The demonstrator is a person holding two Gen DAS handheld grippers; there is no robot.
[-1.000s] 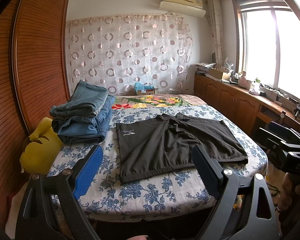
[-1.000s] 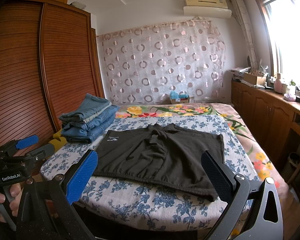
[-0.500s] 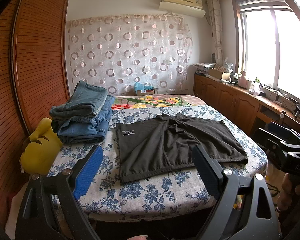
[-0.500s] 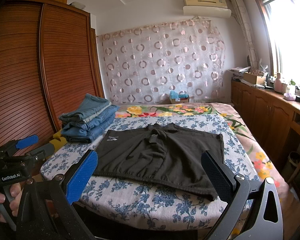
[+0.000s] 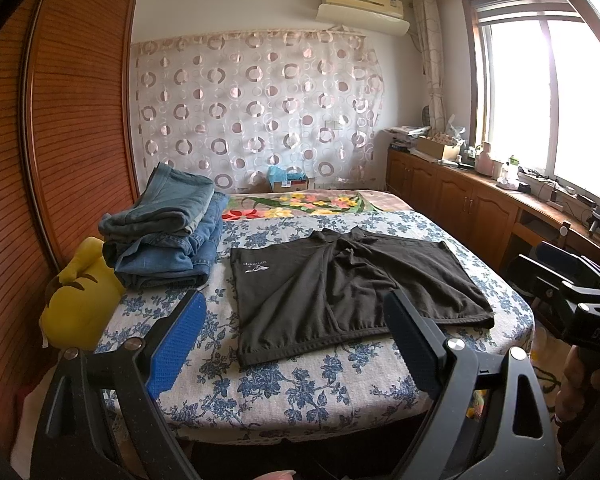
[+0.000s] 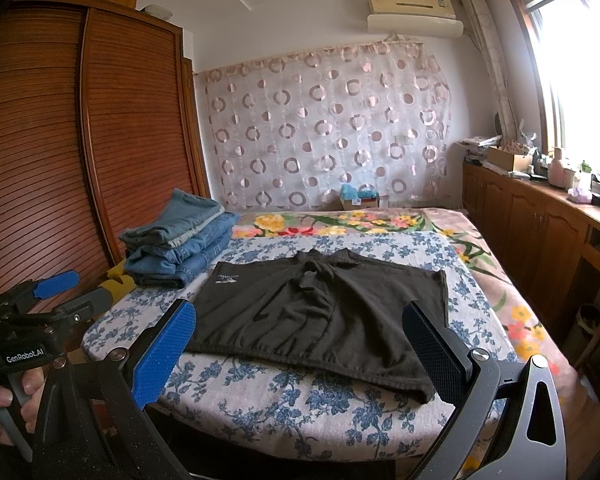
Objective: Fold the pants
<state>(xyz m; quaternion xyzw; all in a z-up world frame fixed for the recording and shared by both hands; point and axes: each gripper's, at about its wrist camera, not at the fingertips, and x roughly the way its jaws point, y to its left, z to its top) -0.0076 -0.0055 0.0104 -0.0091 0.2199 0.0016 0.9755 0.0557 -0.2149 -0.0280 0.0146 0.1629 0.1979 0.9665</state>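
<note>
Dark short pants (image 5: 340,288) (image 6: 320,312) lie spread flat on the blue-flowered bed cover (image 5: 300,384) (image 6: 300,400), waistband toward me, a small white logo on the left leg. My left gripper (image 5: 296,332) is open, held in the air short of the bed's near edge, nothing between its blue-padded fingers. My right gripper (image 6: 300,344) is open too, also back from the bed and empty. Each gripper shows in the other's view: the right gripper (image 5: 568,280) at the far right, the left gripper (image 6: 56,292) at the far left, held by a hand (image 6: 4,400).
A stack of folded jeans (image 5: 164,232) (image 6: 180,240) sits on the bed's left side beside a yellow plush toy (image 5: 80,296). A wooden wardrobe (image 6: 80,160) stands at left, low cabinets (image 5: 480,212) under the window at right, a curtain behind the bed.
</note>
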